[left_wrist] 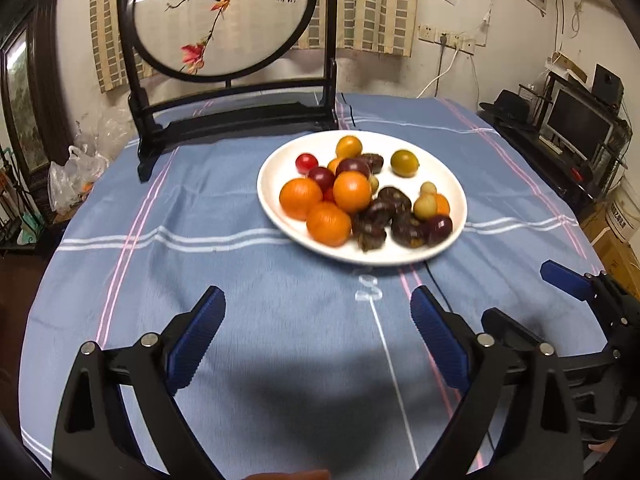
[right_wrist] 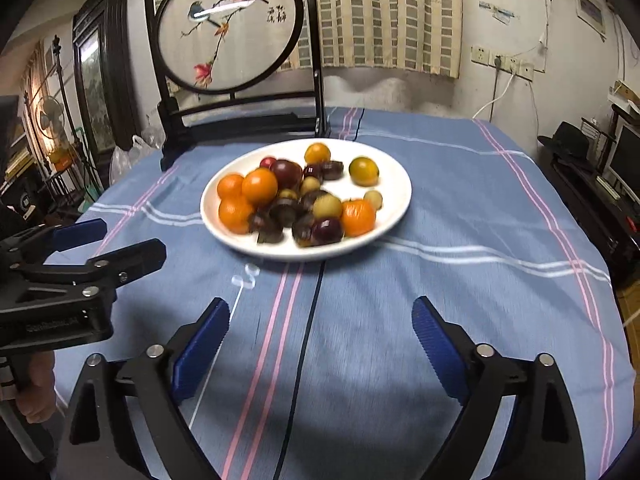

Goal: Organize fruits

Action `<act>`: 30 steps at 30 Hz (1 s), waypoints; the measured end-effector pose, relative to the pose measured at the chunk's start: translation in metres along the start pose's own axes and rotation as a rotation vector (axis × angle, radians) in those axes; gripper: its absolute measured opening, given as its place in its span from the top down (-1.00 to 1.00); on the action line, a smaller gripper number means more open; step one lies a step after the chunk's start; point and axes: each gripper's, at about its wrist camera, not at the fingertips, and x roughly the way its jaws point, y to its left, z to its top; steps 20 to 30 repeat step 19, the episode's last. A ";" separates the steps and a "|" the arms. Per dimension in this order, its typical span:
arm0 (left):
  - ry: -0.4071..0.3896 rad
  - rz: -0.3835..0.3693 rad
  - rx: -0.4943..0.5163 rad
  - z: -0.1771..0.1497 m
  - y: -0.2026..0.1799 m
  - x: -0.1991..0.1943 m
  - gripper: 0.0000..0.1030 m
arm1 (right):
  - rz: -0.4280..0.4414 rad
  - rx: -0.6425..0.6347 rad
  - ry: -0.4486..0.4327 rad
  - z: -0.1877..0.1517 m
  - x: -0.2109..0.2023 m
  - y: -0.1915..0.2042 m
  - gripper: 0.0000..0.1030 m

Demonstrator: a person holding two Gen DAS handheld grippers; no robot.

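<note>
Over a blue striped tablecloth (left_wrist: 120, 208), the left gripper (left_wrist: 316, 304) and right gripper (right_wrist: 320, 316) hover side by side, jaws spread wide with nothing between them. Just beyond sits a white plate (left_wrist: 276, 204) heaped with oranges (left_wrist: 301, 199), dark purple fruits (left_wrist: 402, 222), yellow-green ones and a red cherry tomato (left_wrist: 306, 163). Behind it stands a round embroidered bird screen (left_wrist: 224, 16).

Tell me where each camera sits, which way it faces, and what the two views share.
Left wrist: on the left gripper, angled down across the blue tablecloth toward the white plate; its open fingers and the right gripper show.
Right wrist: on the right gripper, facing likewise; left gripper and a hand show.
Shared: plate, fruit, bird screen.
</note>
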 end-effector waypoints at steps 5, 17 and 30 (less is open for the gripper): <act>-0.001 -0.005 -0.007 -0.018 0.002 -0.010 -0.78 | -0.009 -0.019 0.030 -0.011 -0.002 0.008 -0.93; 0.038 0.022 -0.015 -0.040 0.017 -0.001 -0.84 | -0.012 0.002 0.135 -0.034 0.017 0.012 -0.93; 0.053 0.031 -0.028 -0.044 0.022 0.005 -0.84 | -0.016 0.009 0.161 -0.040 0.022 0.010 -0.93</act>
